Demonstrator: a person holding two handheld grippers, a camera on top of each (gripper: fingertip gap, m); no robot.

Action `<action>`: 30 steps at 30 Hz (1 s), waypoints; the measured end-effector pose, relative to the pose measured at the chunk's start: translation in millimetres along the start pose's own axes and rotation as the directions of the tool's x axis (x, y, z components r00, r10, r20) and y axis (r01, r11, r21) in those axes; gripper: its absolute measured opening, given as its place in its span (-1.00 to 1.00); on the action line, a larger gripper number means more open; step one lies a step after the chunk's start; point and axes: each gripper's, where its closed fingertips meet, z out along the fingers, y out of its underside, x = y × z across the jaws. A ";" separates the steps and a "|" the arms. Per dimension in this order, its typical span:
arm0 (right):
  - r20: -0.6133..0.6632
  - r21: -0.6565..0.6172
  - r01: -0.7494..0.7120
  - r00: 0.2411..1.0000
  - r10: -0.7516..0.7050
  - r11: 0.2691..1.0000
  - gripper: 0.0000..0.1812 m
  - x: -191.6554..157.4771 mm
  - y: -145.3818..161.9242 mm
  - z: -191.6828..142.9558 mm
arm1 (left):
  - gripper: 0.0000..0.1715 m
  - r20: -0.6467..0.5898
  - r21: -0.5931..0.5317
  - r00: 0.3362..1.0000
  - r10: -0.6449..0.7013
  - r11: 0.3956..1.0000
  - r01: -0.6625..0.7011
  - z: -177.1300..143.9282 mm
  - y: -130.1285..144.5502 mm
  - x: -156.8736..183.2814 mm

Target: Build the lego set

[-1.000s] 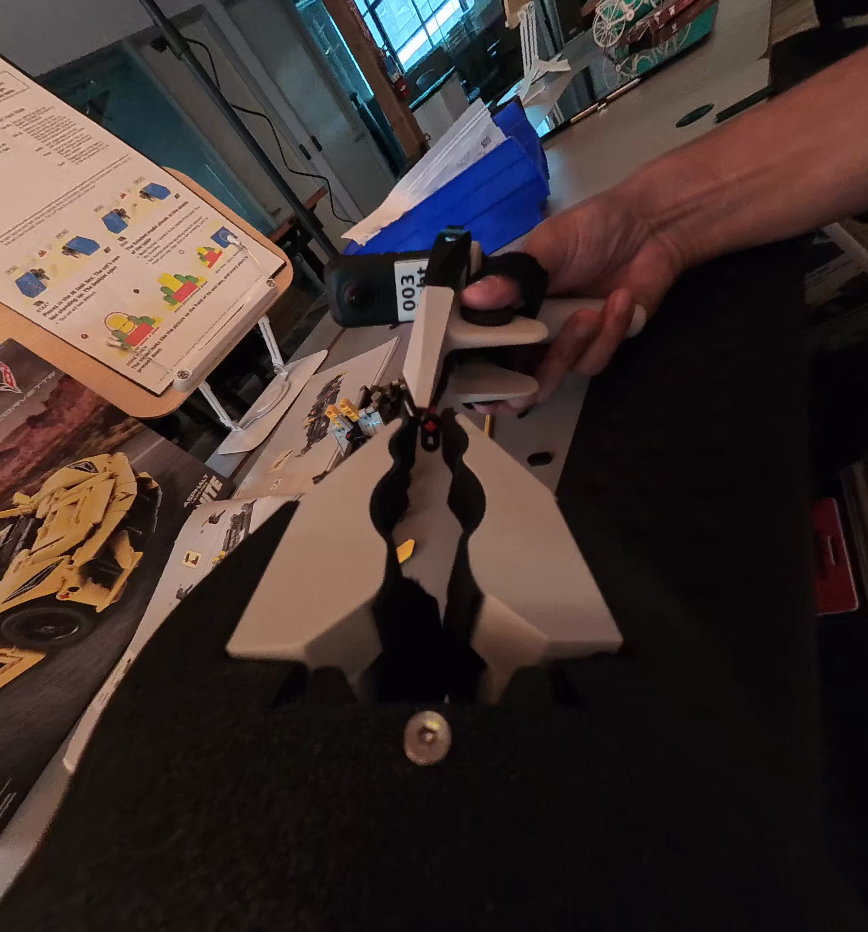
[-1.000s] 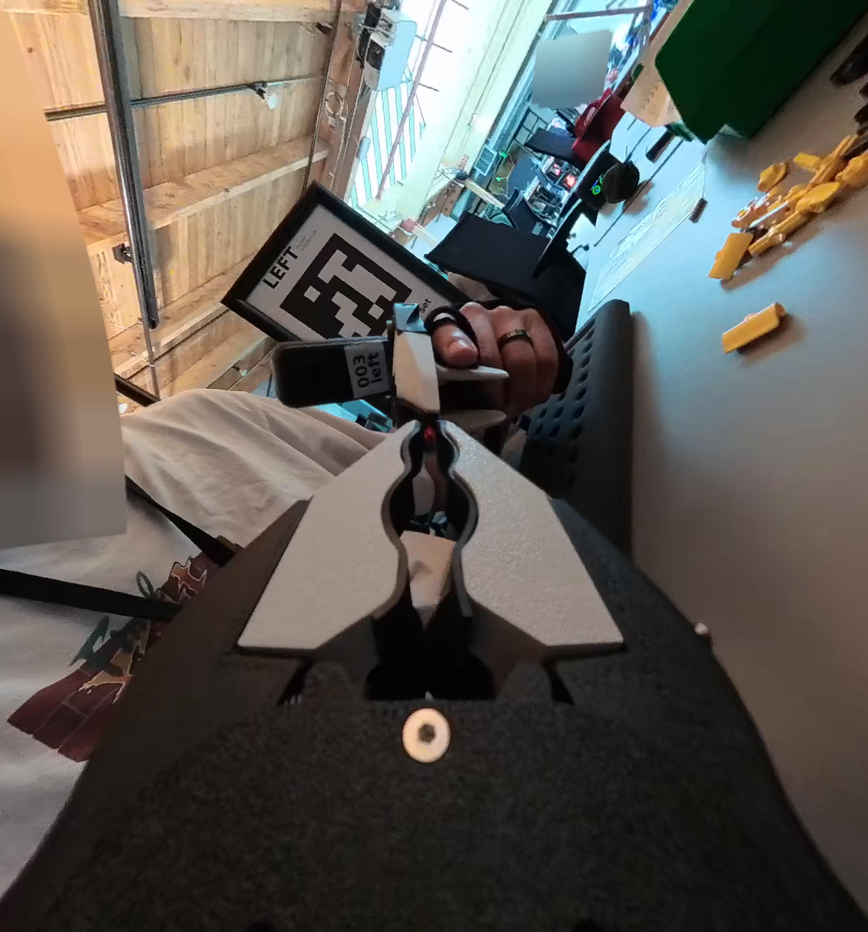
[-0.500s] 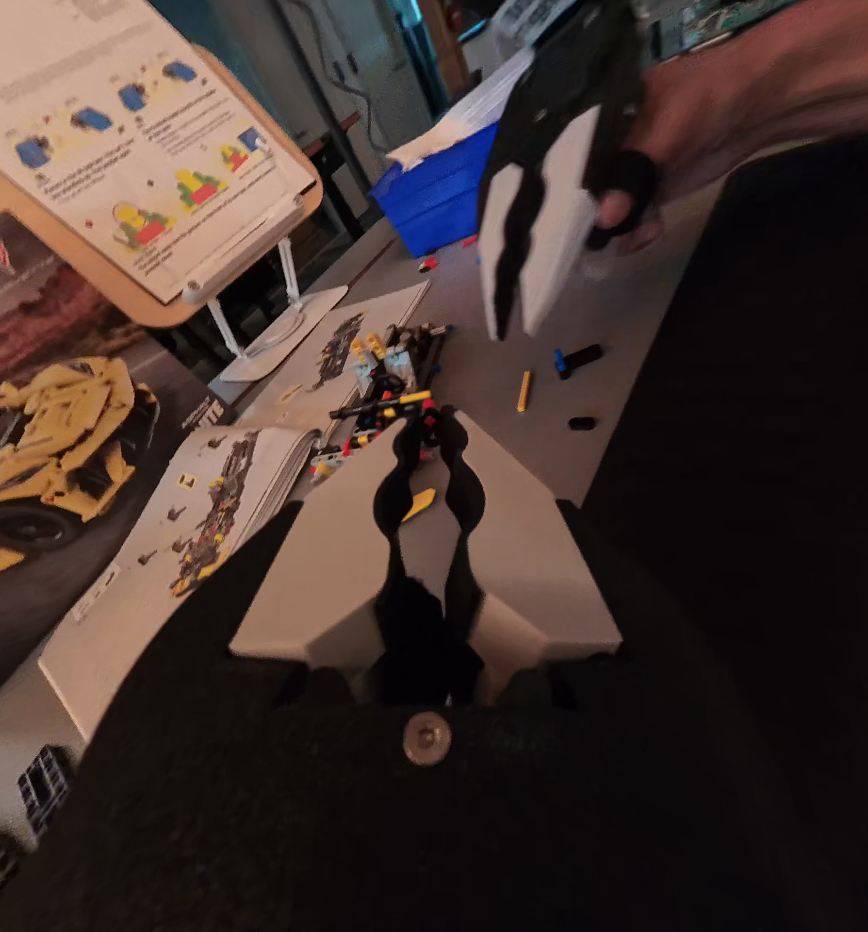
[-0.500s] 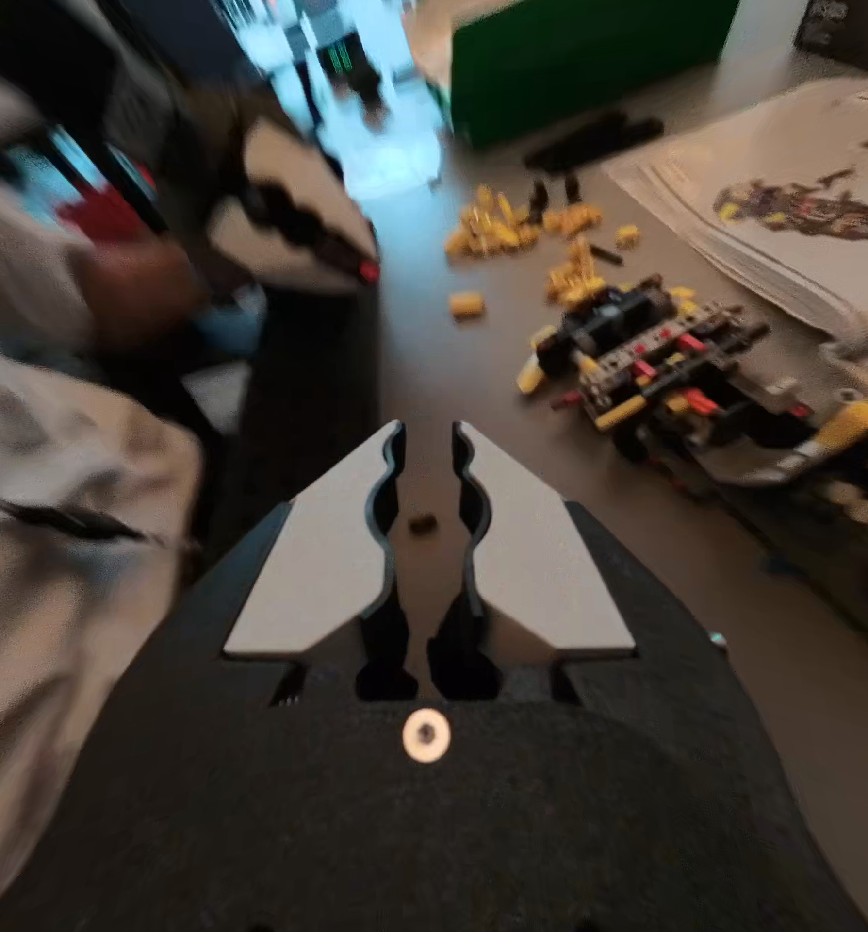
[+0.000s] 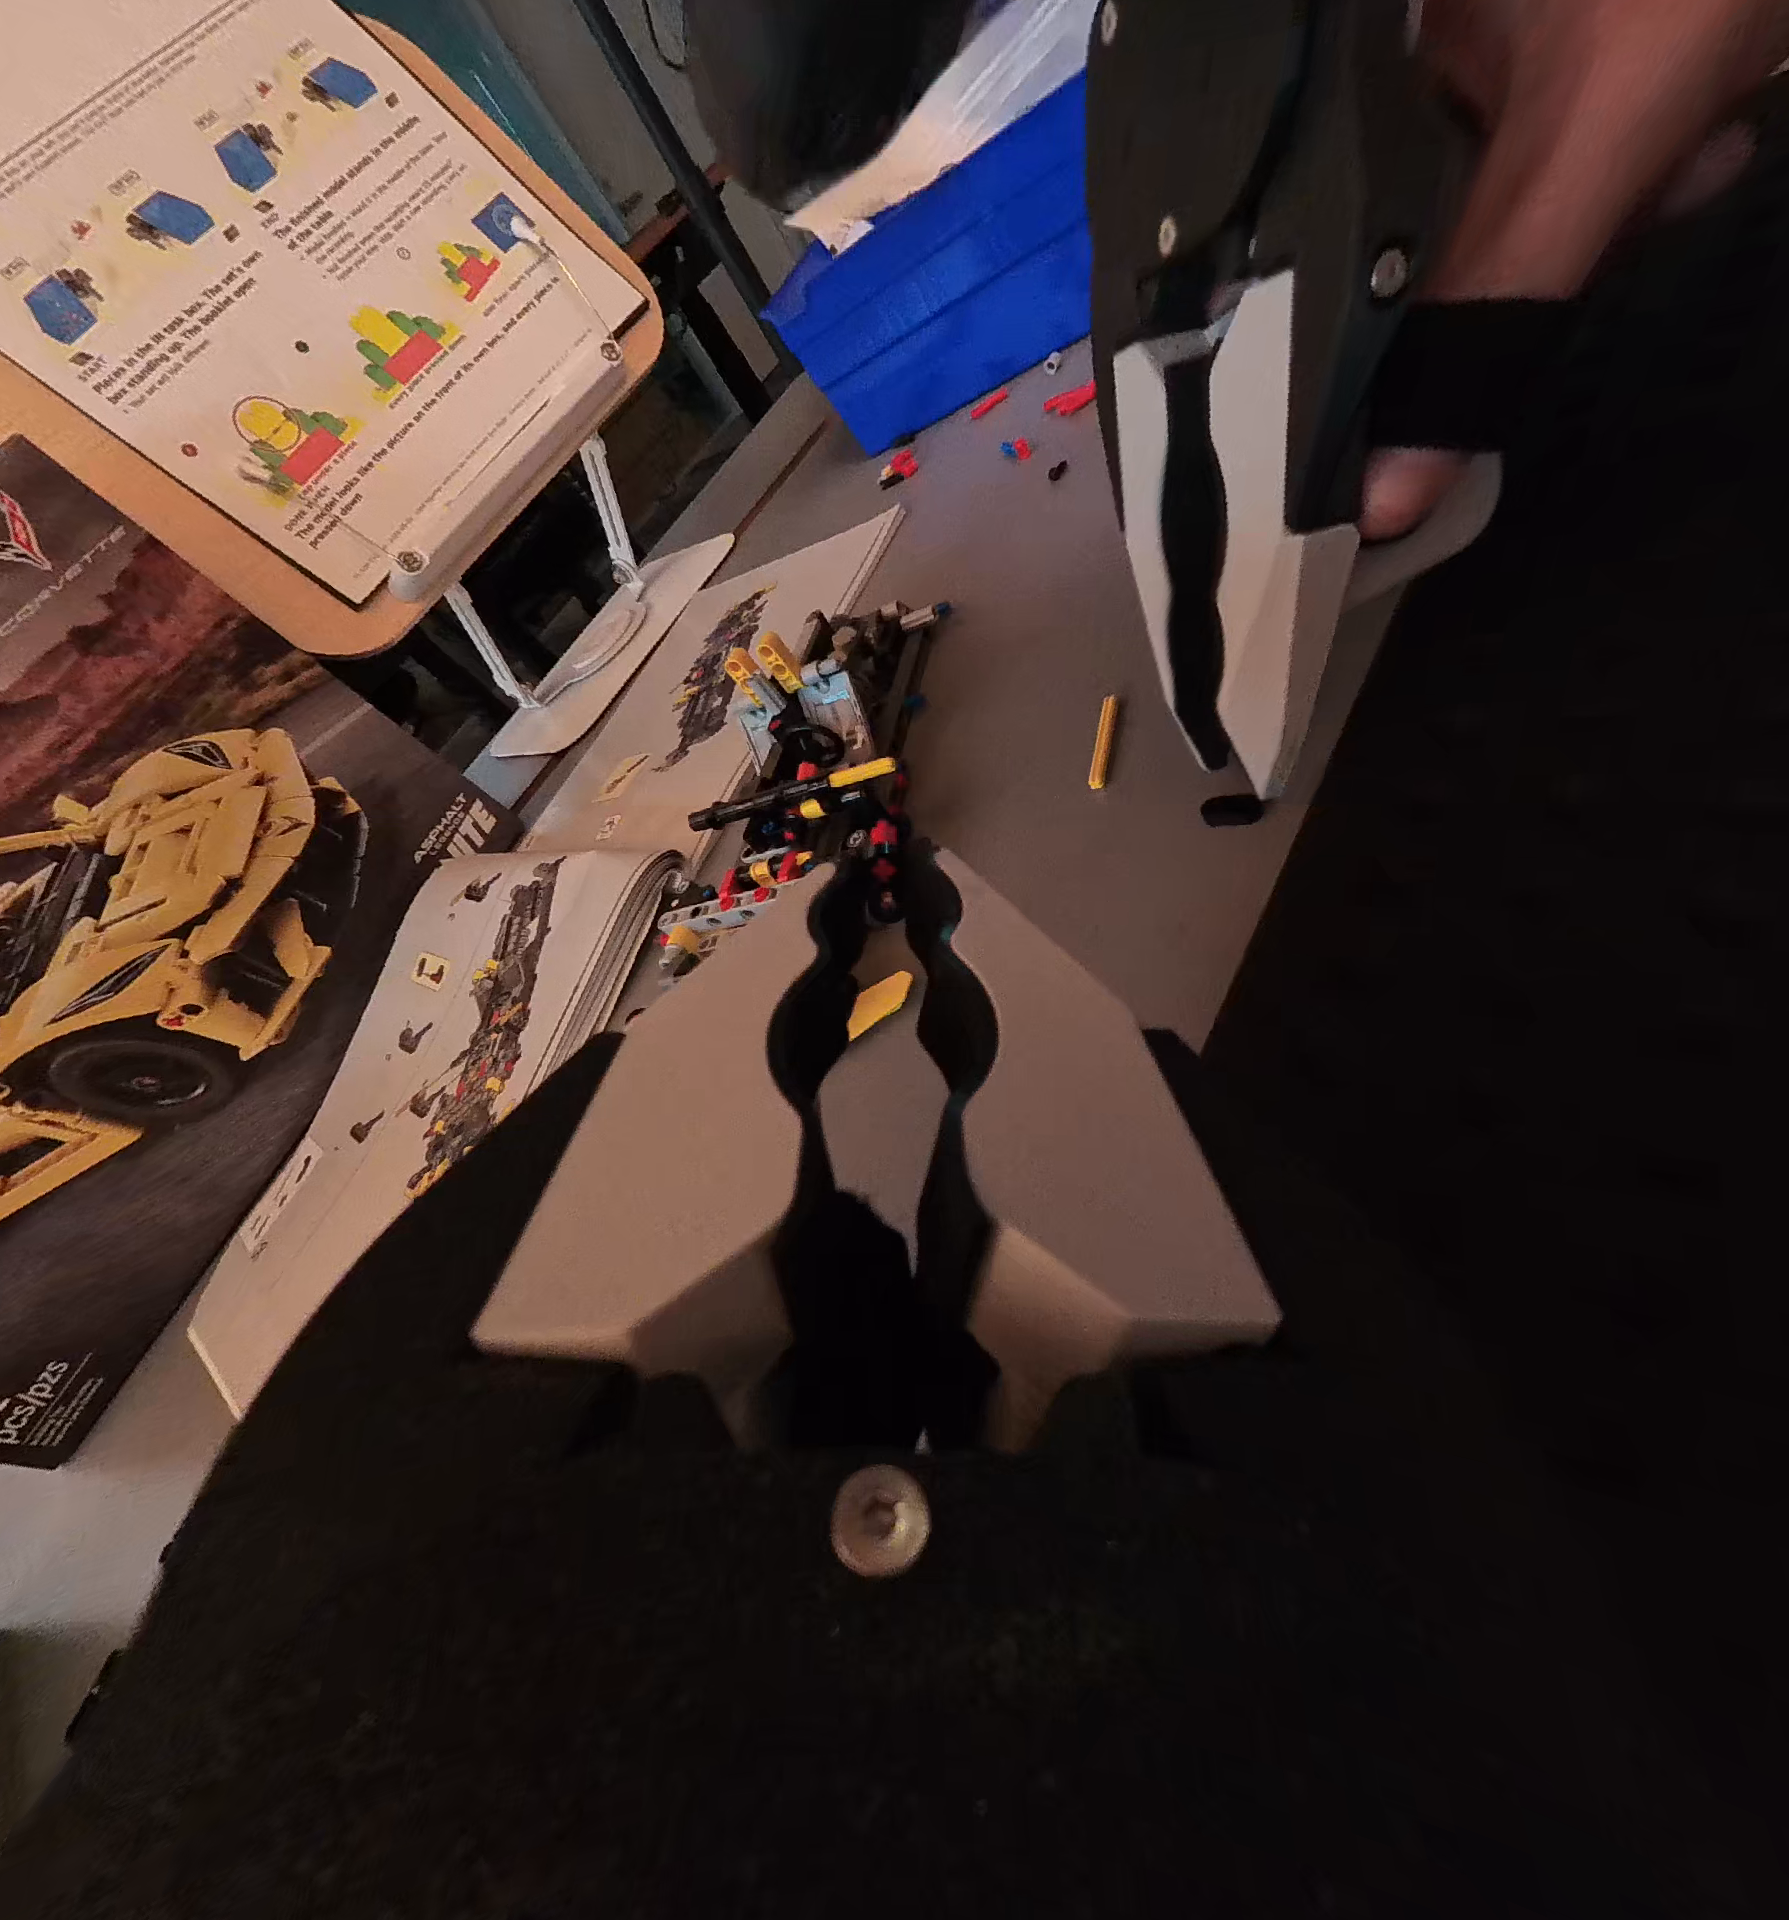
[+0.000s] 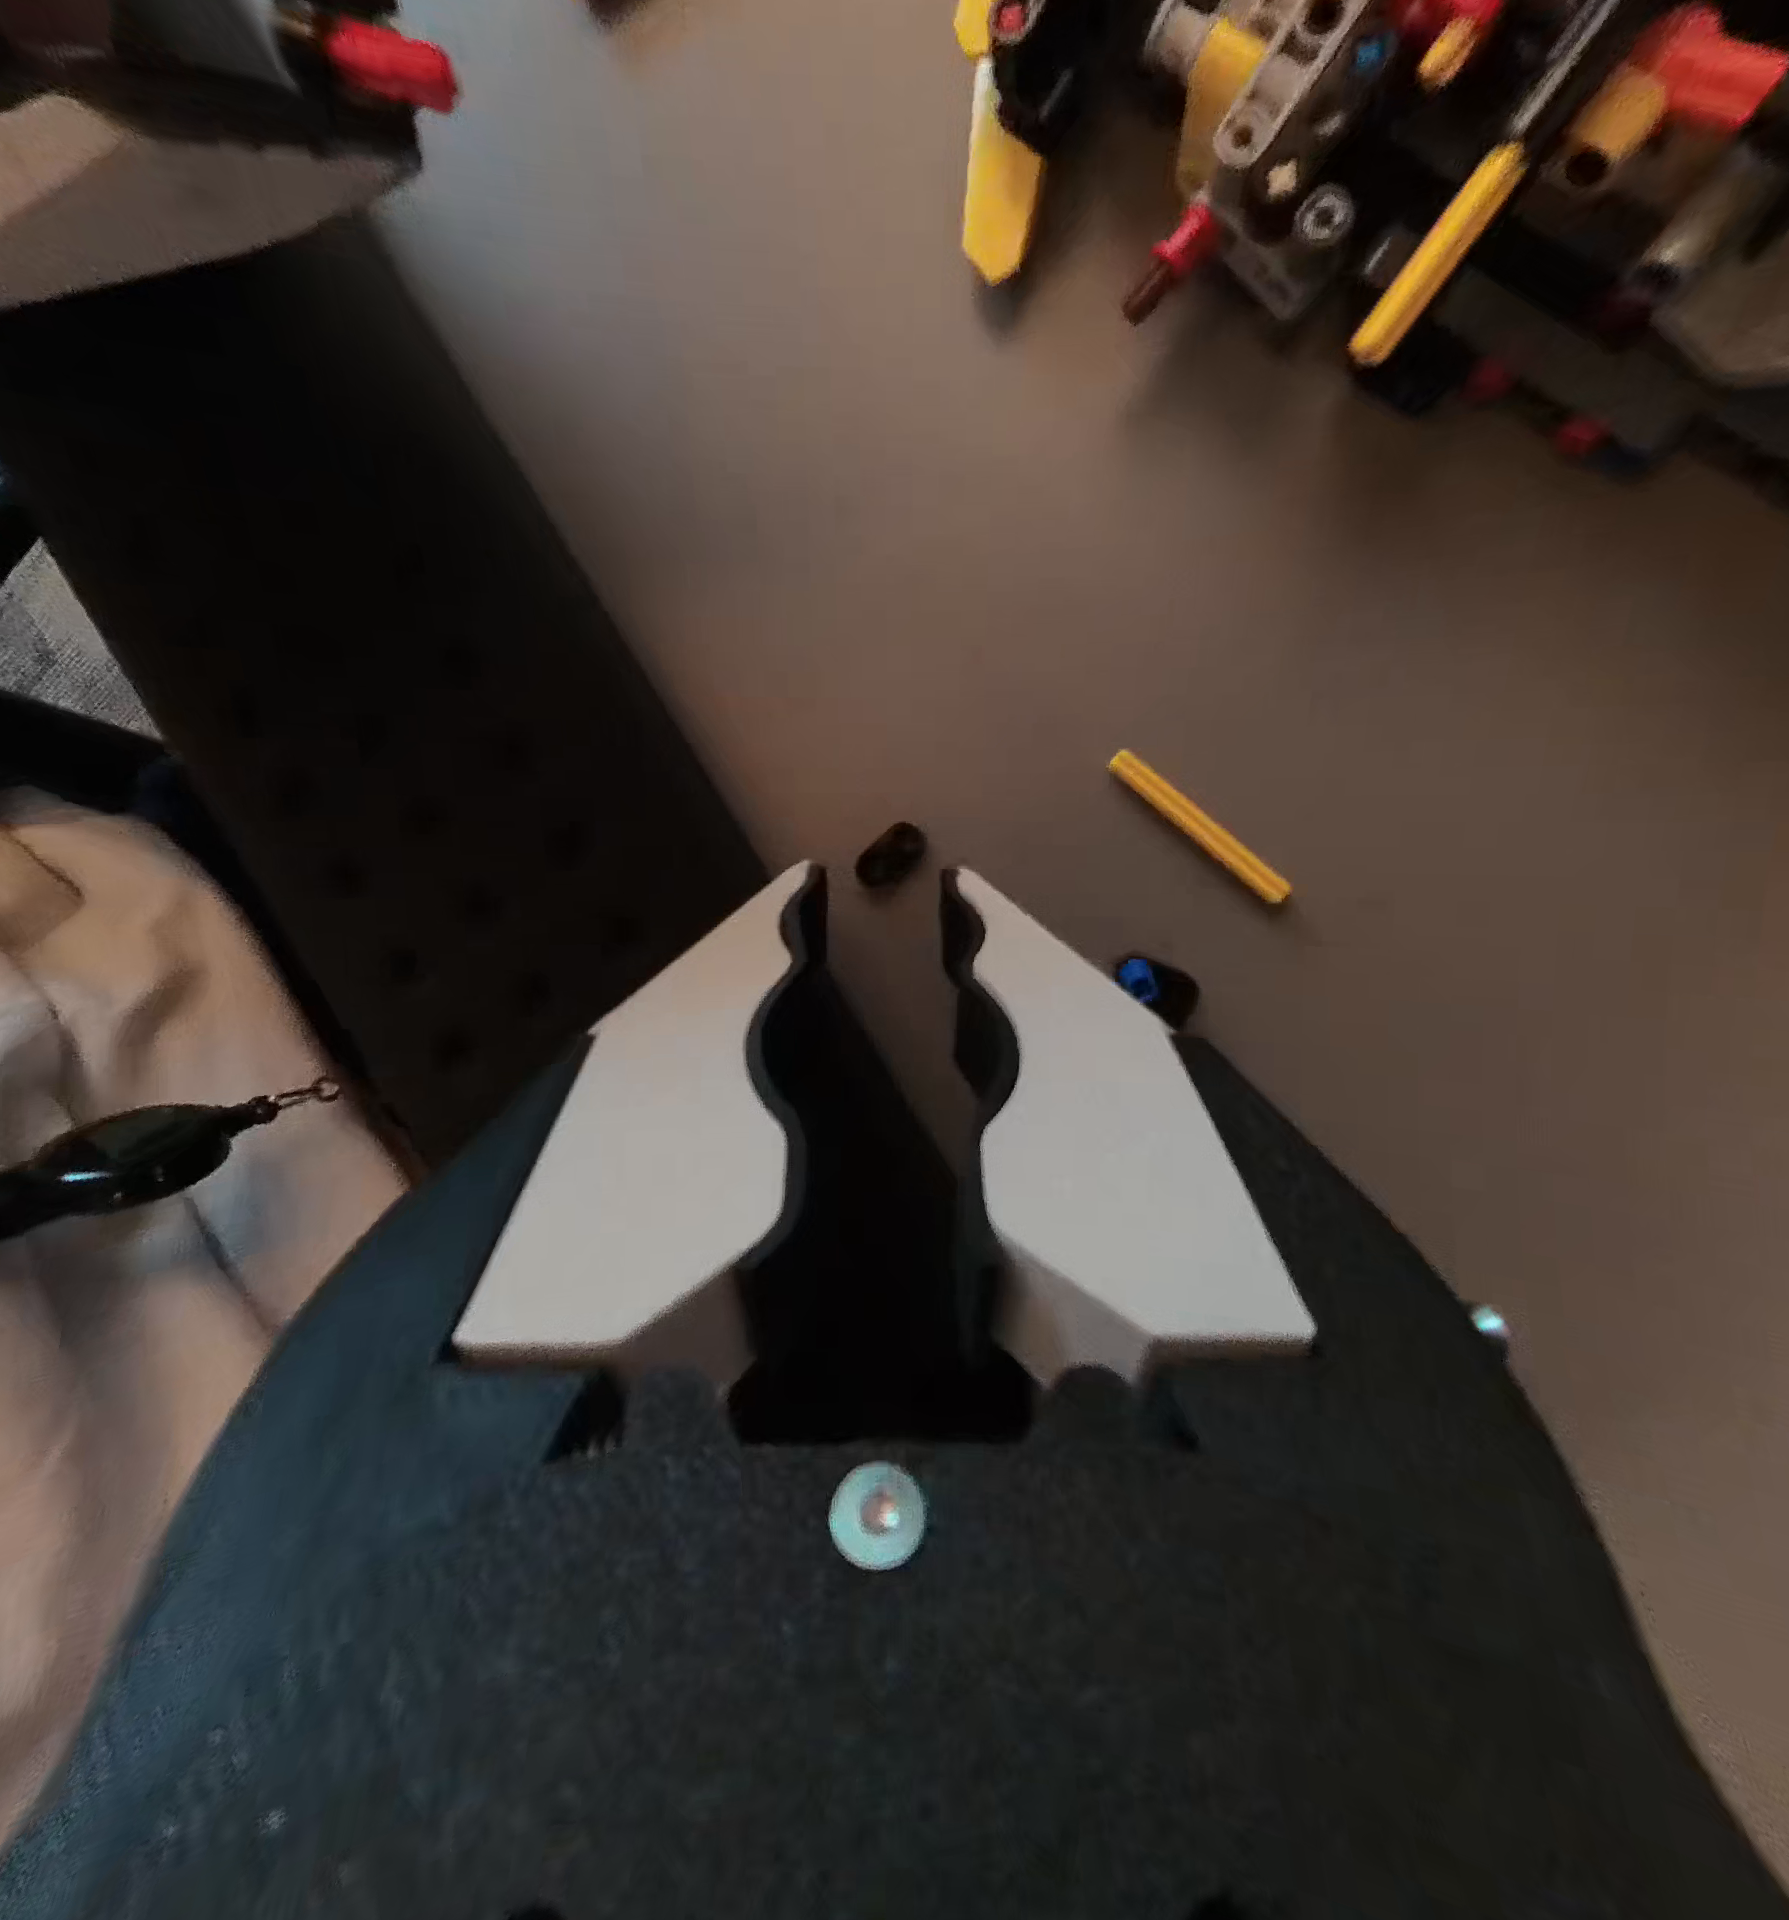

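Observation:
My left gripper [image 5: 877, 881] is shut on a small red pin [image 5: 882, 840], held above the table just in front of the partly built black, red and yellow chassis [image 5: 817, 769]. The pin also shows at the top left of the right wrist view [image 6: 391, 68]. My right gripper [image 6: 882, 883] is open and points down at the grey table. A small black pin [image 6: 890, 852] lies just beyond its fingertips. In the left wrist view the right gripper [image 5: 1222, 764] hangs over that black pin [image 5: 1228, 810]. A yellow axle [image 6: 1198, 826] and a blue-and-black pin [image 6: 1150, 982] lie to the right of it.
An open instruction booklet [image 5: 474, 1039] and the set's box [image 5: 121, 935] lie left of the chassis. A sheet on a stand [image 5: 277, 260] and a blue bin [image 5: 952, 281] stand behind, with loose red pieces [image 5: 1025, 416] nearby. A black perforated strip [image 6: 350, 675] runs along the table edge. The gap from one gripper's tips to the other's is roughly 11 cm. My right gripper's tips are some 4 cm from the yellow axle [image 6: 1198, 826]. It turns up in the left wrist view [image 5: 1107, 741] as well.
My right gripper pulled away from the left gripper's tips, opened, and swung down to the table over the black pin. My left gripper lowered towards the chassis, still holding the red pin.

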 end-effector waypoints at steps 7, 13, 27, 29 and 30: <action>-0.119 -0.044 -0.029 0.993 0.023 0.999 -0.80 2.3 -0.5 8.4 | -0.95 0.001 0.016 1.000 -0.018 1.000 0.018 -2.0 -1.6 -1.8; -0.220 -0.048 0.069 0.973 -0.078 0.996 -0.90 6.7 -0.5 8.9 | -0.95 -0.013 0.033 0.999 -0.036 0.999 0.037 -3.6 -3.4 -2.2; -0.088 -0.053 0.037 0.995 -0.042 0.998 -0.83 5.2 -1.3 7.2 | -0.95 -0.041 0.030 0.998 -0.037 0.999 0.038 -2.6 -2.5 1.3; -0.089 -0.049 0.022 0.996 -0.026 0.999 -0.83 4.6 -2.8 8.6 | -0.95 -0.040 0.031 0.998 -0.039 0.999 0.041 -2.7 -2.7 1.1; -0.096 -0.049 0.029 0.995 -0.033 0.998 -0.83 3.9 -3.5 9.2 | -0.95 -0.042 0.031 0.998 -0.041 0.999 0.043 -2.7 -2.7 1.0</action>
